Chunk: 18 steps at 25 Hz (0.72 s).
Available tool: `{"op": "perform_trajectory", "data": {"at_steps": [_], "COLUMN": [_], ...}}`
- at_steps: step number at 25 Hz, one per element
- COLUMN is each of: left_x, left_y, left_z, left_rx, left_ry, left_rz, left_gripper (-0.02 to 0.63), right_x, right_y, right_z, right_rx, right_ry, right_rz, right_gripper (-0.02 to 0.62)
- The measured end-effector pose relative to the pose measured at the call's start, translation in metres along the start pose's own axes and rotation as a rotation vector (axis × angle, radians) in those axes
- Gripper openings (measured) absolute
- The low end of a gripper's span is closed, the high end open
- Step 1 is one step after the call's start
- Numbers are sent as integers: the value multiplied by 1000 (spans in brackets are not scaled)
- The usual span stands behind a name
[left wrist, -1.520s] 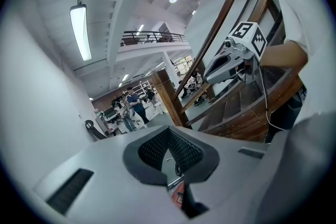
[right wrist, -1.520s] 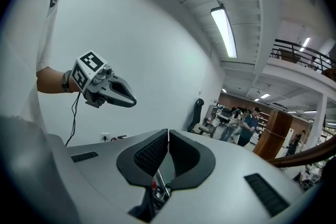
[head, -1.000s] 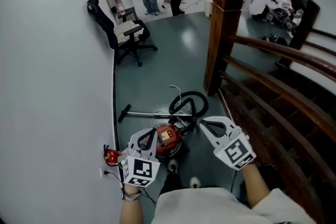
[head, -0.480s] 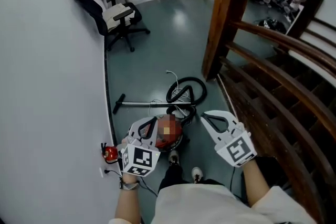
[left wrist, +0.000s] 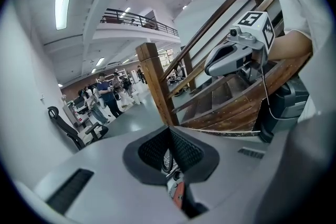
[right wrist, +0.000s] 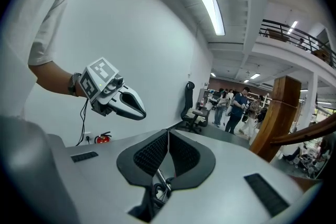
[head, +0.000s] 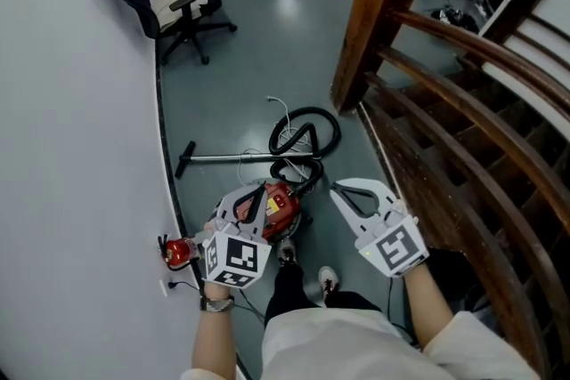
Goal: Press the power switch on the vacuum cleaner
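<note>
The red vacuum cleaner (head: 280,207) lies on the grey floor beside the white wall, its black hose (head: 304,138) coiled beyond it and its wand (head: 233,158) stretched to the left. My left gripper (head: 250,196) hovers over the vacuum's left side, shut and empty. In the left gripper view, a sliver of the red vacuum body (left wrist: 178,194) shows below the closed jaws of my left gripper (left wrist: 169,129). My right gripper (head: 339,188) hangs to the right of the vacuum, apart from it. Its tips meet in the right gripper view, where my right gripper (right wrist: 168,131) holds nothing.
A small red fire extinguisher (head: 177,250) stands at the wall by a socket and cable. The wooden newel post (head: 378,9) and stair railing (head: 463,147) run along the right. An office chair (head: 175,3) stands farther back. My shoes (head: 288,254) are just behind the vacuum.
Both grippers have come down and forward toward the vacuum. The head view has tipped lower, so the vacuum and hose sit higher and nearer in frame.
</note>
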<state>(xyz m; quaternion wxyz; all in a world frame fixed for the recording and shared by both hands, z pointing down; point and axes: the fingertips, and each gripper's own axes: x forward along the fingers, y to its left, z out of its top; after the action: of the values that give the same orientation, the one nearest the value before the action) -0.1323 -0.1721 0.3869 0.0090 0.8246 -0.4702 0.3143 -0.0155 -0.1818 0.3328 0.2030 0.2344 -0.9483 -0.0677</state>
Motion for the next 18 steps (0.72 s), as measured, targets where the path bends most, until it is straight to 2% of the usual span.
{"op": "perform_trajectory", "data": {"at_steps": [7, 18], "left_x": [22, 55], "left_y": [-15, -36], "left_z": [-33, -90], "left_rx": [-13, -49], "left_ry": [41, 116], "left_rz": [-53, -116], "left_gripper": [1, 0], "right_x": [18, 28], "right_y": [5, 25], "right_z": [-34, -84], "right_rx": [65, 106], "right_ry": [48, 134], "right_rz": [-12, 7], "right_gripper": [31, 31]}}
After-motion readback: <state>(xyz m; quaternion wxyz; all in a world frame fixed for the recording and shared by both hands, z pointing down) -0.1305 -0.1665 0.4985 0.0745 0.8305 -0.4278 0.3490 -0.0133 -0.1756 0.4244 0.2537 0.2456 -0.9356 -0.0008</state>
